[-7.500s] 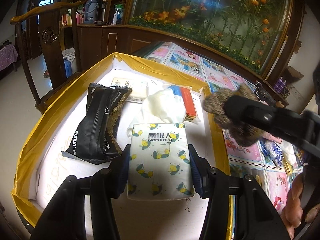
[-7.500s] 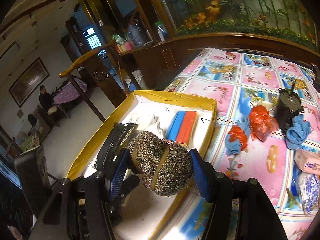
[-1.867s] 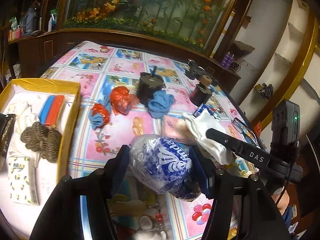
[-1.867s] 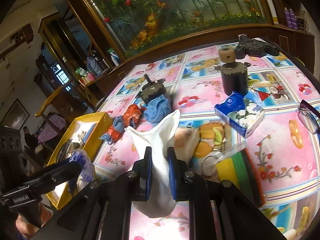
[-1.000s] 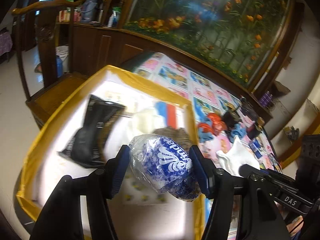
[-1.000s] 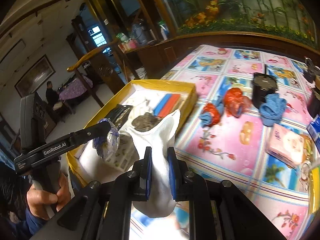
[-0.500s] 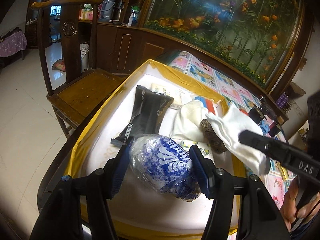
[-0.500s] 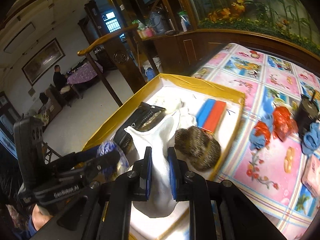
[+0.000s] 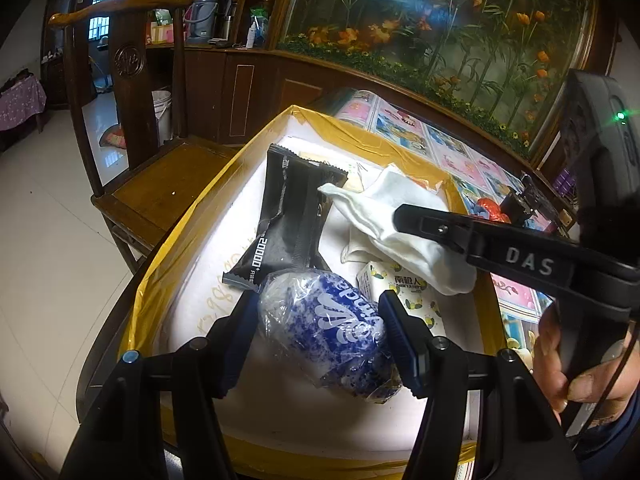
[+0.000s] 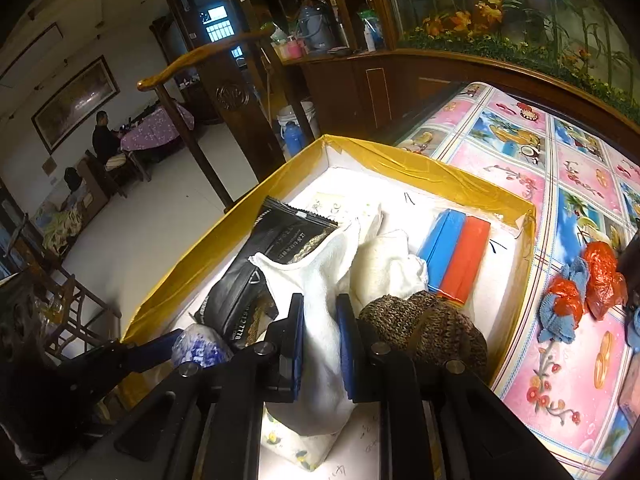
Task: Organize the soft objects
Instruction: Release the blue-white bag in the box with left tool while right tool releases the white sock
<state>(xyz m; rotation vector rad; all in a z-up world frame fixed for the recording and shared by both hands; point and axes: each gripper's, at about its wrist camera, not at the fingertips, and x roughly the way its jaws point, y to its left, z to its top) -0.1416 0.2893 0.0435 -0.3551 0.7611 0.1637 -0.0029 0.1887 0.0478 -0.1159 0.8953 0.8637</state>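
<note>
My left gripper [image 9: 316, 312] is shut on a blue and white plastic-wrapped pack [image 9: 328, 324] and holds it over the near part of the yellow-edged white box [image 9: 184, 240]. My right gripper [image 10: 318, 332] is shut on a white sock [image 10: 320, 300] and holds it above the box's middle; the sock also shows in the left wrist view [image 9: 404, 228]. In the box lie a black sachet [image 9: 292, 208], a lemon-print tissue pack [image 9: 404, 292], another white sock [image 10: 386, 264], a brown knitted roll [image 10: 428, 328] and a blue and red pack [image 10: 456, 256].
The box [image 10: 420, 168] sits at the end of a table with a pink picture cloth [image 10: 560, 360]. Red and blue soft bundles [image 10: 576, 292] lie on the cloth to the right. A wooden chair [image 9: 160, 184] stands beside the box on the left.
Both grippers have moved further over the box and lower. The white sock now hangs over the black sachet and the tissue pack. Both grips are unchanged.
</note>
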